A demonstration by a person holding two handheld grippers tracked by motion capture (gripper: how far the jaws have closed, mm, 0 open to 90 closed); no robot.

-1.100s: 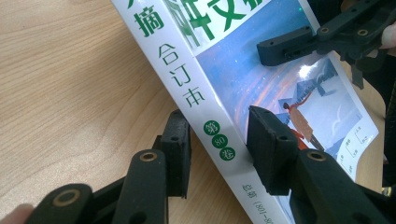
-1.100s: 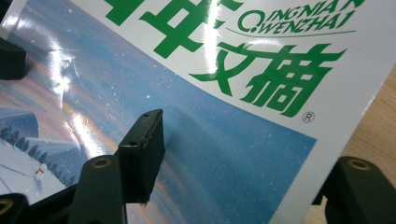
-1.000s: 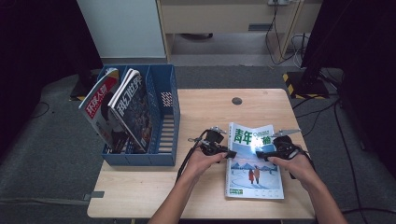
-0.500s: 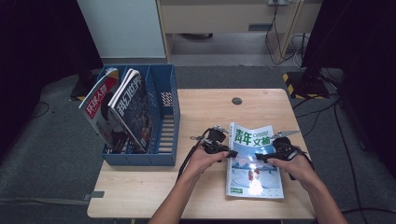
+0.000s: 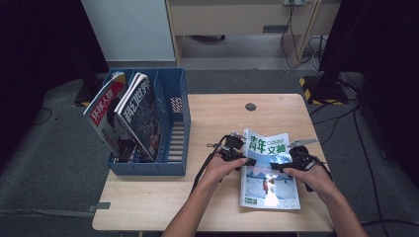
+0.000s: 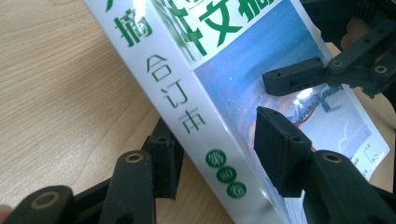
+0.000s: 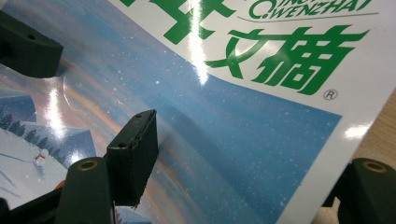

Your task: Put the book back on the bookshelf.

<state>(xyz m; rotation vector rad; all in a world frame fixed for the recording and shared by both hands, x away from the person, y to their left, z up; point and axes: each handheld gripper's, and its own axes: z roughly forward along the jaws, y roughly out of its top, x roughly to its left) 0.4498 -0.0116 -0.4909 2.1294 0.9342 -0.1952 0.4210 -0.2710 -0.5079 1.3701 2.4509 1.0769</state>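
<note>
A magazine [image 5: 269, 182] with green characters and a blue snowy cover lies on the wooden table [image 5: 222, 113], right of centre. My left gripper [image 5: 244, 160] is at its spine [image 6: 187, 116]. One jaw sits under the spine and the other above the cover, with the pads off the paper. Its jaws have just been opening with the spine between them. My right gripper [image 5: 276, 167] straddles the magazine's right edge [image 7: 233, 116]. Its jaws stand apart, one pad [image 7: 135, 154] over the cover and the other below the edge. The right gripper's upper jaw also shows in the left gripper view [image 6: 299, 77].
A blue file holder [image 5: 173, 123] stands at the table's left edge. Two magazines [image 5: 101, 111] [image 5: 136, 113] lean in its left slots, and the slot nearest the table centre is free. A small dark cap [image 5: 250, 106] sits at the back centre.
The left hand has shifted slightly at the spine. The magazine and the right hand have kept their places.
</note>
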